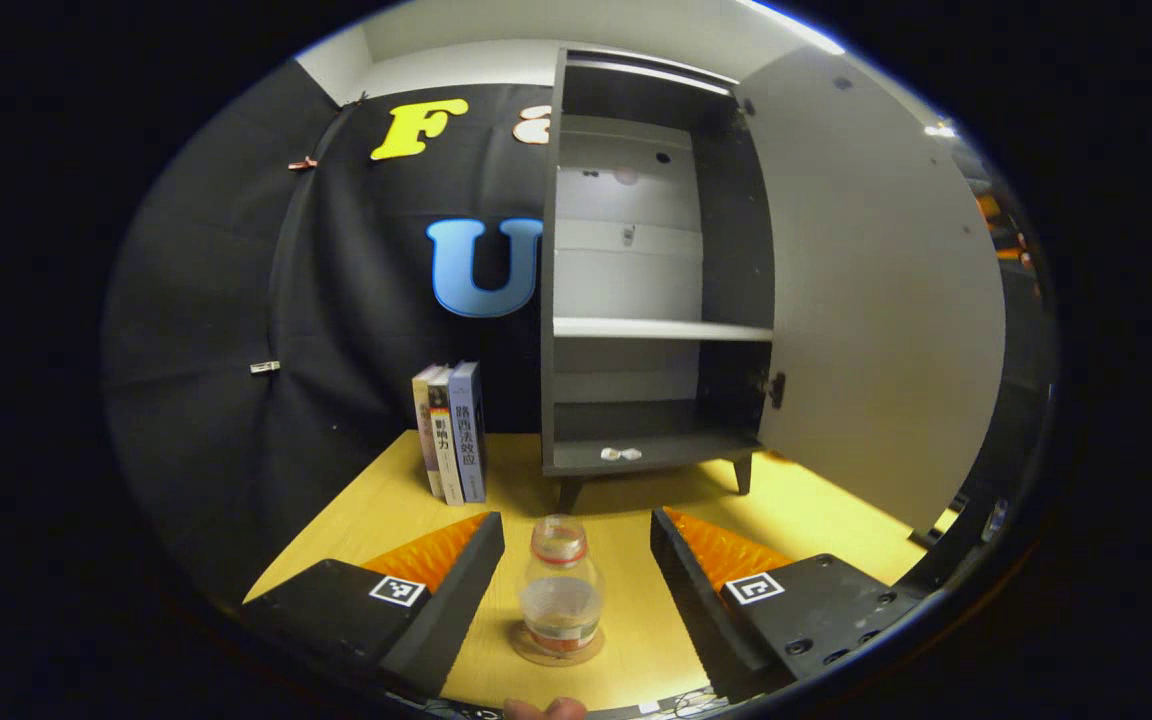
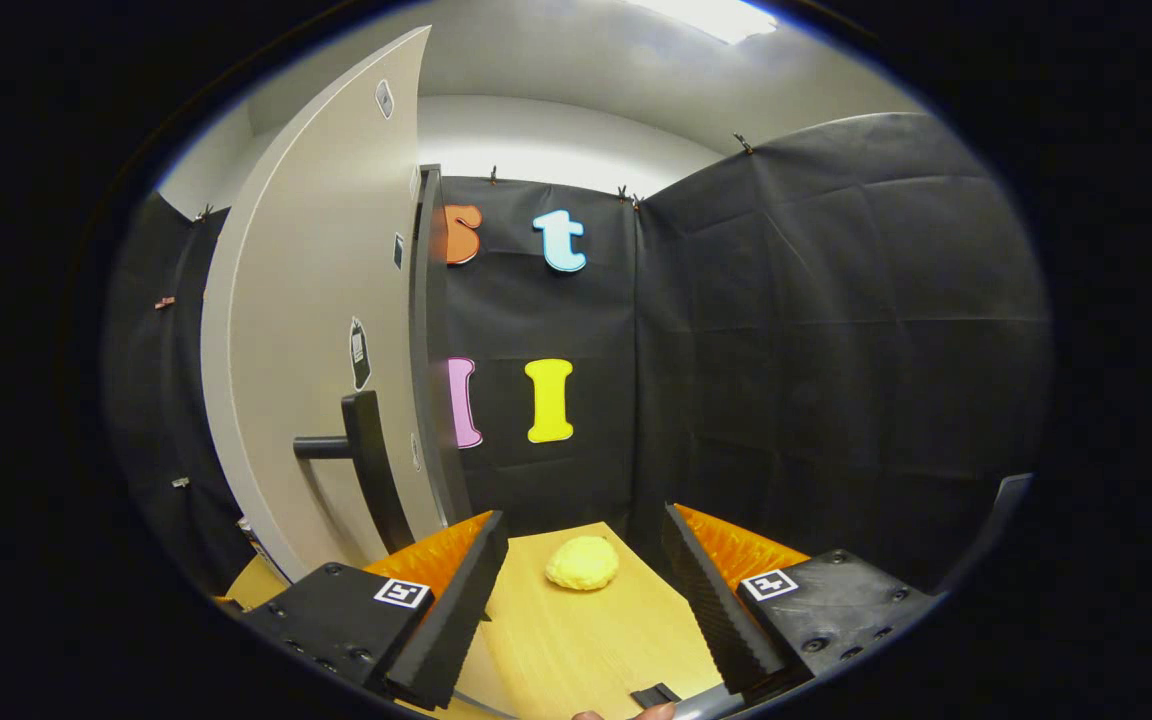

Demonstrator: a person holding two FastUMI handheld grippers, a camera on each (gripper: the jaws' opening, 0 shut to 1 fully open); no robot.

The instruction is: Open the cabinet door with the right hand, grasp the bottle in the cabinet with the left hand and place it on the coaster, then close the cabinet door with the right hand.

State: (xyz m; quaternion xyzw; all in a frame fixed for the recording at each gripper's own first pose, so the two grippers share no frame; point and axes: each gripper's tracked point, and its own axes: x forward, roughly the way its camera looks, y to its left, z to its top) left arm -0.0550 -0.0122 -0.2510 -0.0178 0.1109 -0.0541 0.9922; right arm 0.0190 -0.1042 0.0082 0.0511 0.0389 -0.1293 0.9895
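Evidently, at inspection we found the bottle [image 1: 561, 590] standing upright on the coaster [image 1: 556, 652], a thin pale disc whose rim showed around the bottle's base on the yellow tabletop [image 1: 636, 500]. In the left gripper view the left tongs [image 1: 576, 575] stood spread wide, one finger to each side of the bottle and neither touching it; we judged this the posture of a release just made, the tongs parted so the bottle could stand free without being tipped.

We noted the cabinet [image 1: 651, 280] behind it with its door [image 1: 876, 300] swung fully out to the right, the shelves bare save for a small pale scrap on the bottom board [image 1: 621, 454], the nature of which we could not tell. Three books [image 1: 451, 432] stood upright just beside the cabinet's left wall, well clear of the bottle.

In the right gripper view the right tongs [image 2: 581, 590] were likewise open and held nothing. The door's outer face and its dark bar handle [image 2: 366, 460] lay to the left of those tongs, near but not between them. A yellow lump [image 2: 583, 562] rested on the tabletop ahead, apart from both fingers.

We judged the placing step complete and only the closing of the door outstanding. That would call for the right tongs to shift left to the handle or the door's face; the door's sweep appeared clear of the bottle.
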